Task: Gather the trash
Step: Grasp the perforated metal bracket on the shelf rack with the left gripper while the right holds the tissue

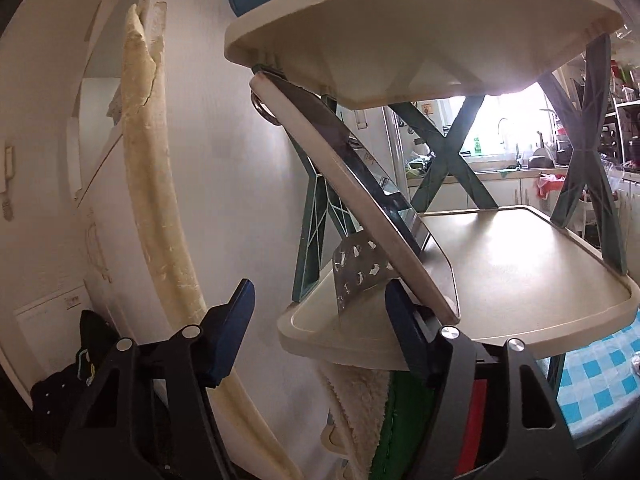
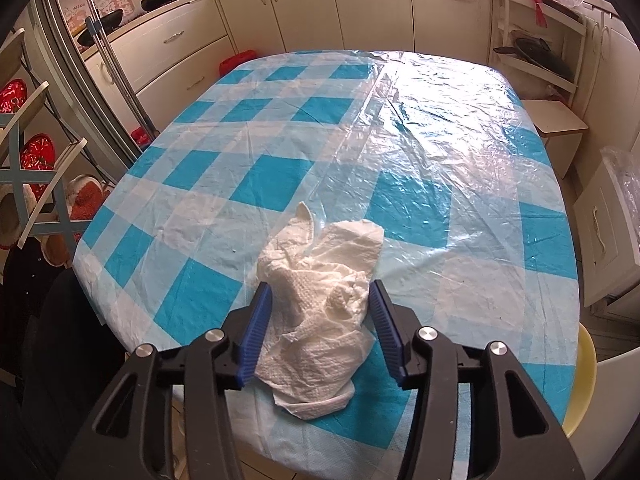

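The crumpled paper towel [image 2: 320, 320] lies at six o'clock on the checked tablecloth [image 2: 440, 160], between the right gripper [image 2: 320, 326]'s spread jaws, unpinched. It should close squarely around the bulk. The left gripper [image 1: 316, 332] is spread, empty, facing a shelf rack [image 1: 520, 280].

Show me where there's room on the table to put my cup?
Nearly all of the table is bare: the whole stretch beyond the tissue, out to the far edge by the cupboards. Only the near edge is crowded, where the right gripper straddles the tissue.
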Tool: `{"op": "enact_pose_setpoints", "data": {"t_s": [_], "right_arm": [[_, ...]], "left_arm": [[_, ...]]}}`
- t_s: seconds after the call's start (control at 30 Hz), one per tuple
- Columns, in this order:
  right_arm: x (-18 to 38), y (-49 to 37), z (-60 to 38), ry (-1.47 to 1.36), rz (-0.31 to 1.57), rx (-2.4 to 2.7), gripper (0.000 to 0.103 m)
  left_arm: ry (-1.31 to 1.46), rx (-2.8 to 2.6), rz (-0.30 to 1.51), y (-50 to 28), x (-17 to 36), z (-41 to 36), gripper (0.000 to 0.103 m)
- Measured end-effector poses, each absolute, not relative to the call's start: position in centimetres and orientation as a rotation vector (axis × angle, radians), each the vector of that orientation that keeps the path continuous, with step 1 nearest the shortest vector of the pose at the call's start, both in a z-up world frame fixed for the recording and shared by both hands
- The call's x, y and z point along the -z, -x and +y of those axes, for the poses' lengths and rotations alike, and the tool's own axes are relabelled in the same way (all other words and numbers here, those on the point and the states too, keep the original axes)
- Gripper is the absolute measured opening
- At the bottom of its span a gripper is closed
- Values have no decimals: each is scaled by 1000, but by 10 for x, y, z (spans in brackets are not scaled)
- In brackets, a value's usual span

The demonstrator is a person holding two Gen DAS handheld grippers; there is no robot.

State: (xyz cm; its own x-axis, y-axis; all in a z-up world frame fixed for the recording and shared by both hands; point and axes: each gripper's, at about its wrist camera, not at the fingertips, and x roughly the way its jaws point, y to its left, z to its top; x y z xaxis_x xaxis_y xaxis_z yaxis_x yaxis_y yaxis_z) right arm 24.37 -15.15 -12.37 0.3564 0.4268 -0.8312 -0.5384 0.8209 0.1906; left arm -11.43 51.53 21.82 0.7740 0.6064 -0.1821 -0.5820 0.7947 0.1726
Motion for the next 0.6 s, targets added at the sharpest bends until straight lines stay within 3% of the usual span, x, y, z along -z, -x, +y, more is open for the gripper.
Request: {"op": "enact_pose_setpoints", "data": {"t_s": [0.2,0.33,0.6], "right_arm": [[124,-242,-150,120,1026,-624,54],[124,-242,-150,116,1025,-621,55],[124,-241,-151,113,1025,-627,55]], "left_arm": [[-94,-581,232,107,-217,519,31],[-56,-583,228,104,-215,522,3],[-32,-620,213,134,-213,509,2]]}}
